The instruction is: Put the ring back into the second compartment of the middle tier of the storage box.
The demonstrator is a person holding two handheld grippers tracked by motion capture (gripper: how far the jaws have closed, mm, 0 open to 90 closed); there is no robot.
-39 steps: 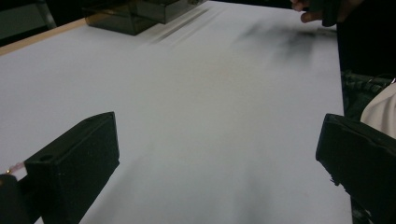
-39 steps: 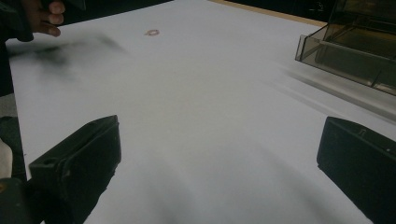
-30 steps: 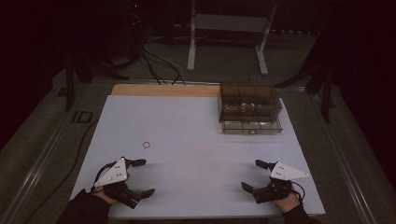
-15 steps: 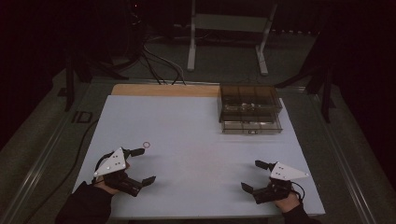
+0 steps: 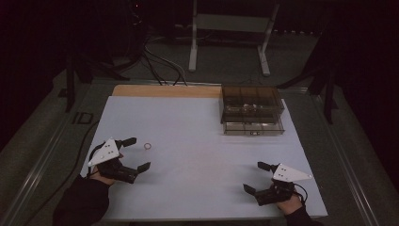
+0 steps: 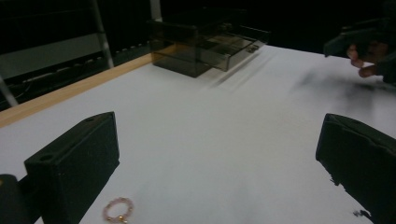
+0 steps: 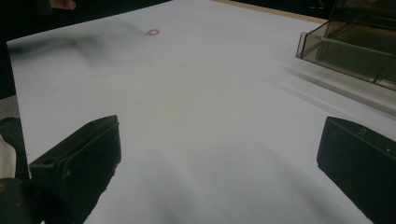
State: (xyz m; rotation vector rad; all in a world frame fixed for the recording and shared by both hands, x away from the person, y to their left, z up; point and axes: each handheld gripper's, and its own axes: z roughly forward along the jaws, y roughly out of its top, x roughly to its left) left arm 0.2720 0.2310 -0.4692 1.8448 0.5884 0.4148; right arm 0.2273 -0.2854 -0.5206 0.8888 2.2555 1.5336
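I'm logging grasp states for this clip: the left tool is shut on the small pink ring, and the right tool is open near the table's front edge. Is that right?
Not quite. The left tool is open, not shut on the small pink ring; the left gripper view shows the ring lying free on the white table beside one jaw, ungripped. The rest stands: the right tool is open near the front edge.

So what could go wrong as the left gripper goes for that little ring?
The ring is thin and lies flat on the white sheet, so the open left gripper may push it along rather than pinch it. In the left gripper view it sits beside one jaw, not between them, so closing now would likely miss.
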